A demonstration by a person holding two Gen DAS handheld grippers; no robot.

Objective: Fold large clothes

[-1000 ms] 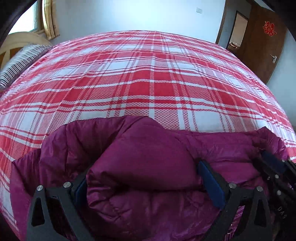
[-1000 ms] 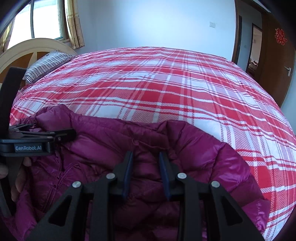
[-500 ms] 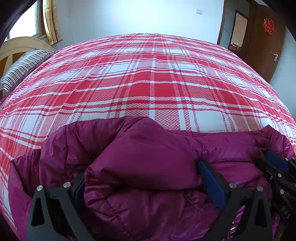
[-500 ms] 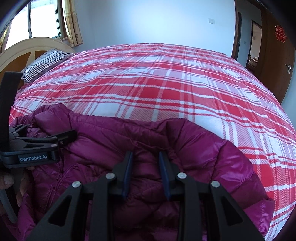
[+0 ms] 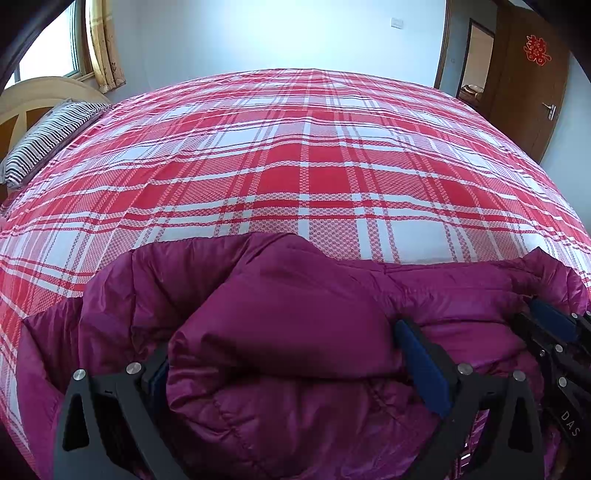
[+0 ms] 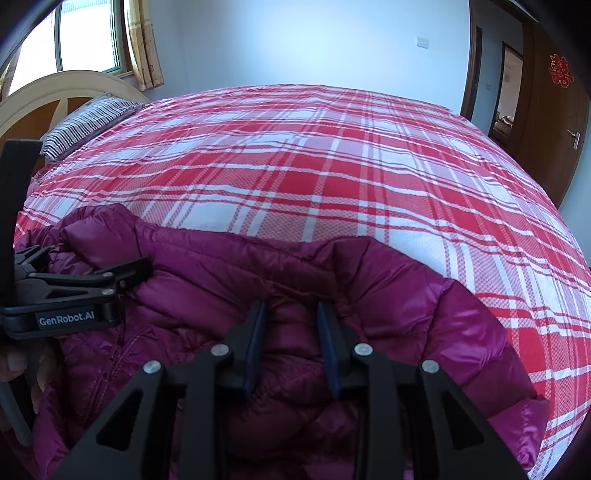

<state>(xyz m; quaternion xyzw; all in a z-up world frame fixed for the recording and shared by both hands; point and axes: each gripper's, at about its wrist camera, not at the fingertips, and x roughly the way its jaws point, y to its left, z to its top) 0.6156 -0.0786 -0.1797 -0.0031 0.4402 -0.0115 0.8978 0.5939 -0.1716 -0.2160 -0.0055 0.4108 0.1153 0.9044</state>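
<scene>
Done: your left gripper [image 5: 291, 365] spans wide a doubled-over bulge of the purple jacket [image 5: 280, 317].
Right gripper [image 6: 290, 343]: pinches jacket padding.
Left: flatten, finish folding on the bed [image 5: 295, 177].

Glossy, quilted magenta puffer jacket [image 5: 280, 332], its shell catching sheen along the stitched seams. Under it, matt woven plaid bedspread [image 5: 295, 166]. Matt black plastic left gripper [image 5: 291, 373] with silvery rivets and blue pads [image 5: 424, 365]. Varnished wooden door [image 6: 554, 110], smooth.

Daylit window [image 6: 88, 40], white walls [image 5: 277, 33], brown door [image 5: 532, 77].
</scene>
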